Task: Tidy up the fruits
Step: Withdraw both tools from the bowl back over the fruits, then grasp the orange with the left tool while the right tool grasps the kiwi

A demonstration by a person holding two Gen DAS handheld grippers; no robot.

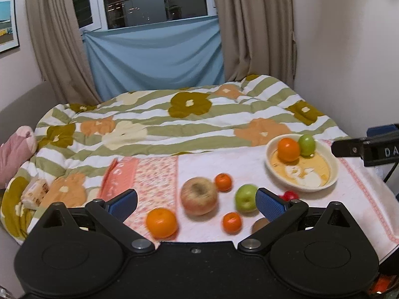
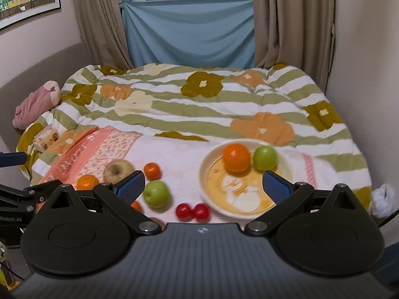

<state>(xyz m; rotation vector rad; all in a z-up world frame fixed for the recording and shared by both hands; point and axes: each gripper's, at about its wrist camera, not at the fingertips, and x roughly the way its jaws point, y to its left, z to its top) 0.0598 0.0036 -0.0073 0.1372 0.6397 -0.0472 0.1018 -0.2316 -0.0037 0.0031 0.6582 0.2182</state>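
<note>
A cream bowl (image 1: 331,172) (image 2: 207,174) on a pink-white towel (image 1: 199,164) holds an orange (image 1: 288,149) (image 2: 236,157) and a green apple (image 1: 307,145) (image 2: 265,158). Loose on the towel lie a pale red apple (image 1: 198,195) (image 2: 118,171), a large orange (image 1: 161,223) (image 2: 87,182), two small tangerines (image 1: 223,182) (image 1: 232,222), a green apple (image 1: 245,197) (image 2: 156,193) and two red fruits (image 2: 192,212). My left gripper (image 1: 197,205) is open and empty above the loose fruit. My right gripper (image 2: 203,186) is open and empty, near the bowl.
The towel lies on a flowered striped quilt (image 1: 174,117) covering a bed. A tissue pack (image 1: 35,190) and a pink plush toy (image 1: 15,152) sit at the left. Walls and curtains close in behind and to the right.
</note>
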